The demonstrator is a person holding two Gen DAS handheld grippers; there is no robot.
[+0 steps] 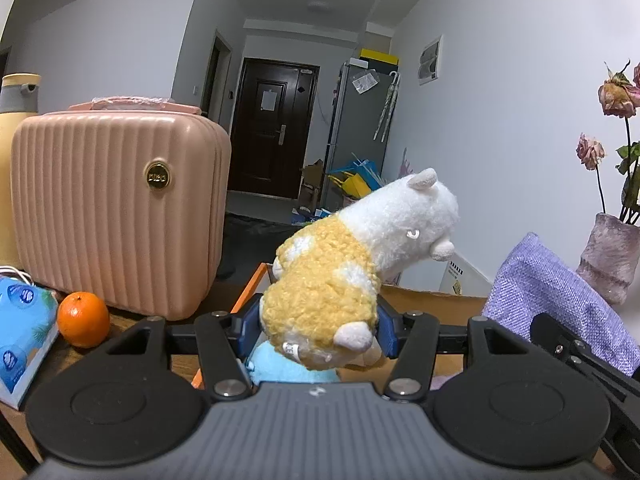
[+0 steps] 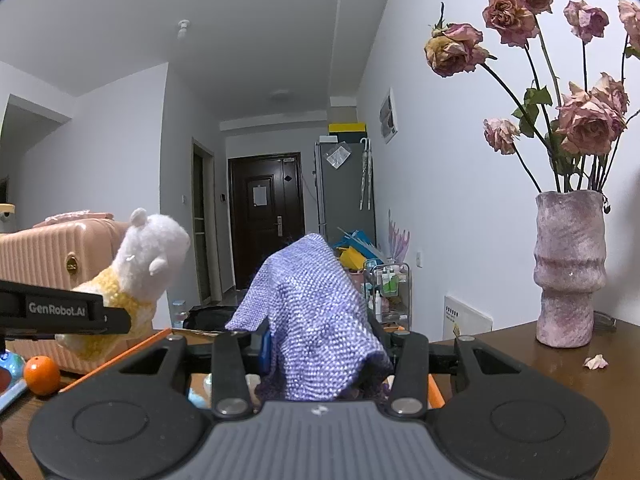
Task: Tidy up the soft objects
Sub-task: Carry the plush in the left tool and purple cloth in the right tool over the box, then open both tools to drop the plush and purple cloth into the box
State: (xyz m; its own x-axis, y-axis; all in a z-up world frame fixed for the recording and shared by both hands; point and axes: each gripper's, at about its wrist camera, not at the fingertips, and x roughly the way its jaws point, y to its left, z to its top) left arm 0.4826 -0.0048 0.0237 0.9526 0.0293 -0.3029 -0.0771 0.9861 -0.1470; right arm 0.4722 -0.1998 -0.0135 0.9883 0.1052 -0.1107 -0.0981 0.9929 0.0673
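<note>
My left gripper [image 1: 318,328] is shut on a white and yellow plush alpaca [image 1: 352,256], squeezing its woolly yellow body; the white head sticks up and to the right. A light blue soft thing [image 1: 288,366] lies just under the alpaca. The alpaca [image 2: 140,264] also shows at the left of the right wrist view, behind the left gripper's black body. My right gripper [image 2: 324,344] is shut on a purple woven cushion [image 2: 312,312], which stands up between the fingers. That cushion [image 1: 560,300] shows at the right of the left wrist view. Both toys hang over an open cardboard box [image 1: 436,300] with an orange edge.
A pink ribbed case [image 1: 116,216] stands at the left on the wooden table [image 2: 520,352], with an orange [image 1: 83,319] and a blue tissue pack [image 1: 20,336] before it. A purple vase [image 2: 570,268] of dried roses stands at the right. A hallway with a dark door lies beyond.
</note>
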